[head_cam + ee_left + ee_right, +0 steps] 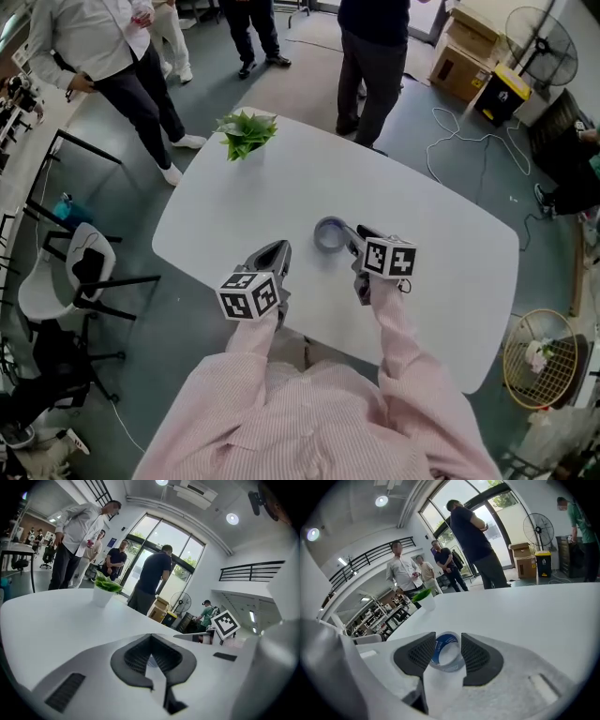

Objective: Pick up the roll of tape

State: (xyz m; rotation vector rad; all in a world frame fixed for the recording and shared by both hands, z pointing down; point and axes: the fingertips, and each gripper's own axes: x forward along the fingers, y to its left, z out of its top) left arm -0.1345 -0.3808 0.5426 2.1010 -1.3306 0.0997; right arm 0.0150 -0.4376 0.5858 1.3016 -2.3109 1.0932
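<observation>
The roll of tape (329,234), grey with a blue inner core, lies flat on the white table (441,234). My right gripper (357,238) reaches it from the right. In the right gripper view the roll (439,649) sits between the two dark pads (477,656), which stand apart on either side of its near part, so the right gripper (448,640) is open. My left gripper (278,249) hovers left of the roll, apart from it. Its pads meet at the tips, so the left gripper (151,640) is shut on nothing.
A small potted plant (246,133) stands near the table's far left edge. Several people (375,56) stand on the floor beyond the far edge. A chair (80,272) is left of the table, and cables (469,141) and a fan (539,42) lie to the right.
</observation>
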